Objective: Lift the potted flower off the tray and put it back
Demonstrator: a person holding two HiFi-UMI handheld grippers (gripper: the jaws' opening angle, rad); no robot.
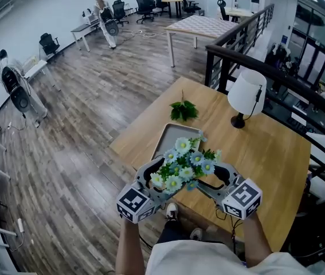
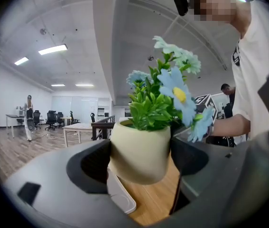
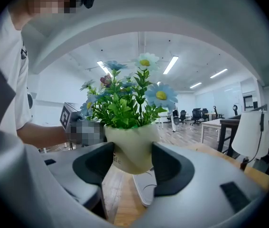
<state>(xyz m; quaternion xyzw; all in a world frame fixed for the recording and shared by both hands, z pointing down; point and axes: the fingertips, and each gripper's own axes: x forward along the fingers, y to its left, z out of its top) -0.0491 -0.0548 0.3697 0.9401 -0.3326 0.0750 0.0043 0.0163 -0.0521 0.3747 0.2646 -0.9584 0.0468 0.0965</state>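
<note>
beneath the flowers (image 1: pixel 184 164), cream pot (image 2: pixel 140 151), gripper views only

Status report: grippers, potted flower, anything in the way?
Left gripper and right gripper shut on potted flower. Flower lifted off tray. Lamp, leafy sprig well aside.

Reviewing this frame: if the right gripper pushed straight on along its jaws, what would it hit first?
The potted flower, which the right gripper holds clamped between its jaws. Beyond it, probably the left gripper's marker cube, though depth is unclear.
</note>
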